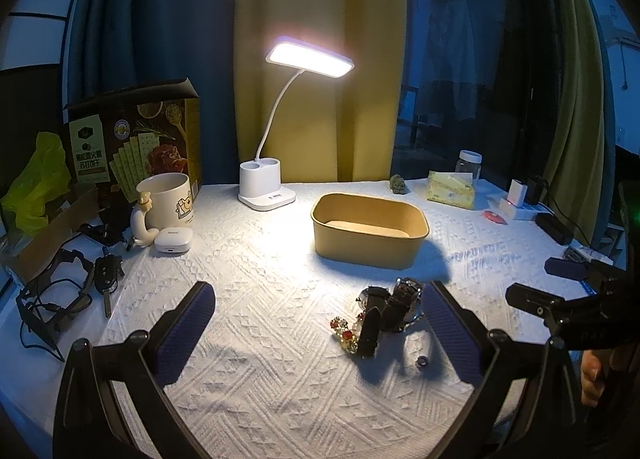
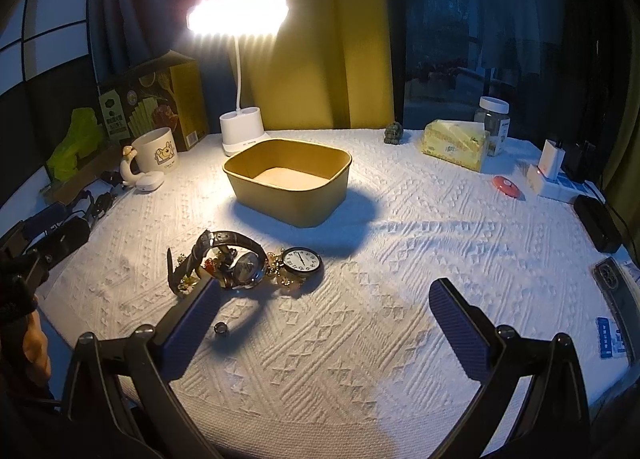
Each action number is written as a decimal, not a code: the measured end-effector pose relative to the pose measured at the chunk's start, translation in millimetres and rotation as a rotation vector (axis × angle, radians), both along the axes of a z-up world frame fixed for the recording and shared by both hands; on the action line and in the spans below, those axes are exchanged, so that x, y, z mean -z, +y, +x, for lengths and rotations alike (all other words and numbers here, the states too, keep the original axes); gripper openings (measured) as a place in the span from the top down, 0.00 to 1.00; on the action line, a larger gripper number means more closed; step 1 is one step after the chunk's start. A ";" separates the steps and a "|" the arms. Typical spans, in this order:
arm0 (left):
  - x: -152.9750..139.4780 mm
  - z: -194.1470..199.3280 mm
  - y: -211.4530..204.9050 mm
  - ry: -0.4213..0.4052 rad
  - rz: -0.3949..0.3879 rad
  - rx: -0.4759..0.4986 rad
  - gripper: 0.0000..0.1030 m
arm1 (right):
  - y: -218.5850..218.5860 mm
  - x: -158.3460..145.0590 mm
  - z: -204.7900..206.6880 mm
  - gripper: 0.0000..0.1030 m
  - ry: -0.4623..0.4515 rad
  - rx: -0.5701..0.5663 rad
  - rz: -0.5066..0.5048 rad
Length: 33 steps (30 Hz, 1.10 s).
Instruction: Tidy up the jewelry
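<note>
A pile of jewelry lies on the white cloth: a wristwatch with a dark leather strap, a pocket watch, a beaded bracelet with red and gold stones, and a small ring apart in front. An empty tan box stands behind the pile. My left gripper is open and empty, the pile near its right finger. My right gripper is open and empty, the pile by its left finger.
A lit desk lamp, mug, earbud case, cracker box, keys and cables sit left. Tissue pack, jar, chargers, red disc and phone sit right.
</note>
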State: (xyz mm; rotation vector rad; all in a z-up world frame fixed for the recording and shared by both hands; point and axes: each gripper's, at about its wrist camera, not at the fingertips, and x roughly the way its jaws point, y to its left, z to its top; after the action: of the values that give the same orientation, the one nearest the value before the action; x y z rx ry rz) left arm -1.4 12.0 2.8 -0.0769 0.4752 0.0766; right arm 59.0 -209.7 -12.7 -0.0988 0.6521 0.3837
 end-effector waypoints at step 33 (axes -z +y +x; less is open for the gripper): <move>3.1 3.3 1.0 0.007 -0.002 0.001 0.00 | -4.5 1.1 3.8 0.00 0.005 0.015 0.010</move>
State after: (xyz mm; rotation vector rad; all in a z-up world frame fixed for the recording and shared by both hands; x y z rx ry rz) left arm 1.9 13.0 -0.4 -0.0786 0.4825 0.0756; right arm 62.7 -214.2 -13.7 -0.0835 0.6554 0.3726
